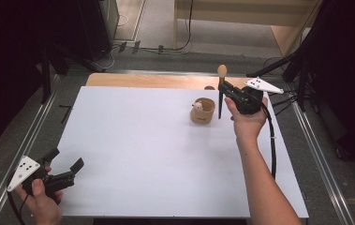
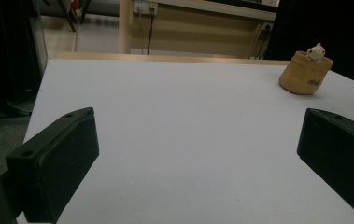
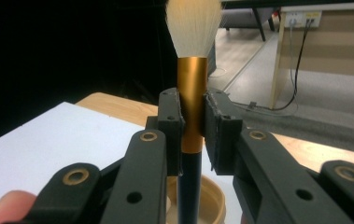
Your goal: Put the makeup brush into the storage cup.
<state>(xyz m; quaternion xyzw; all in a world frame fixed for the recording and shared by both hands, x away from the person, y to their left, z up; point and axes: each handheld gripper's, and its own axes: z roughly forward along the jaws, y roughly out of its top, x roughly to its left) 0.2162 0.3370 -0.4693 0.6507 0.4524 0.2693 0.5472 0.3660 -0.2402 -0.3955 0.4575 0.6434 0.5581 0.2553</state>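
Observation:
A makeup brush [image 1: 221, 89] with a pale tuft, gold ferrule [image 3: 192, 102] and black handle stands upright in the air, bristles up. My right gripper [image 1: 225, 90] is shut on it at the ferrule, just right of a tan cup [image 1: 202, 110]. The cup [image 2: 305, 73] carries a small white figure [image 2: 315, 52] at its rim; its opening [image 3: 209, 200] lies below the brush handle in the right gripper view. My left gripper [image 1: 65, 164] rests at the near left corner of the white board, jaws wide apart and empty, pointing toward the cup.
The white board [image 1: 156, 154] covers the wooden table, whose bare edge [image 1: 147, 80] runs along the far side. Metal rails [image 1: 315, 154] flank both sides. Cables and dark stands lie on the floor beyond the table.

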